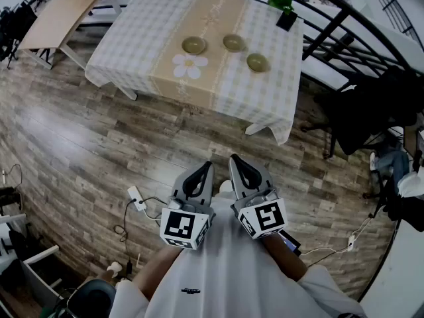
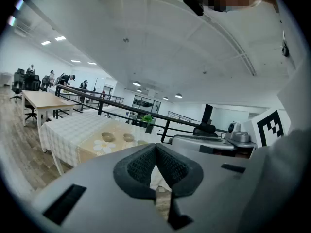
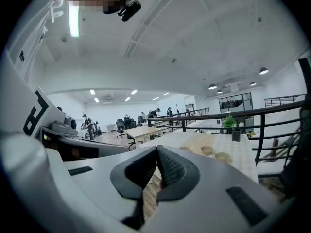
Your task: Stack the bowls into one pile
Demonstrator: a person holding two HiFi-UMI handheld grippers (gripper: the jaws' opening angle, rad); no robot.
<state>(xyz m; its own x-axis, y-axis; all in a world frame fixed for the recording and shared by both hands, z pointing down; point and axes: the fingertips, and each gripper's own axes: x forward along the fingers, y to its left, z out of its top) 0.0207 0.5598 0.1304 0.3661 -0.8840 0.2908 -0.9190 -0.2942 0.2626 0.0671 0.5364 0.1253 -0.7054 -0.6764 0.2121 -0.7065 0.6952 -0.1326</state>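
Observation:
Three olive-green bowls stand apart on the checked tablecloth: a left bowl (image 1: 193, 44), a middle bowl (image 1: 233, 42) and a right bowl (image 1: 257, 61). The bowls also show far off in the left gripper view (image 2: 108, 137) and the right gripper view (image 3: 207, 150). Both grippers are held close to my chest, well short of the table. My left gripper (image 1: 207, 166) (image 2: 156, 147) is shut with nothing in it. My right gripper (image 1: 233, 158) (image 3: 157, 151) is shut and empty too.
The table (image 1: 132, 38) stands against a black railing (image 1: 344, 18). A small potted plant (image 1: 285, 8) sits at its far right corner. A bare wooden table (image 1: 56, 15) is at the left, a dark office chair (image 1: 368, 114) at the right, and a power strip with cables (image 1: 136, 197) on the wood floor.

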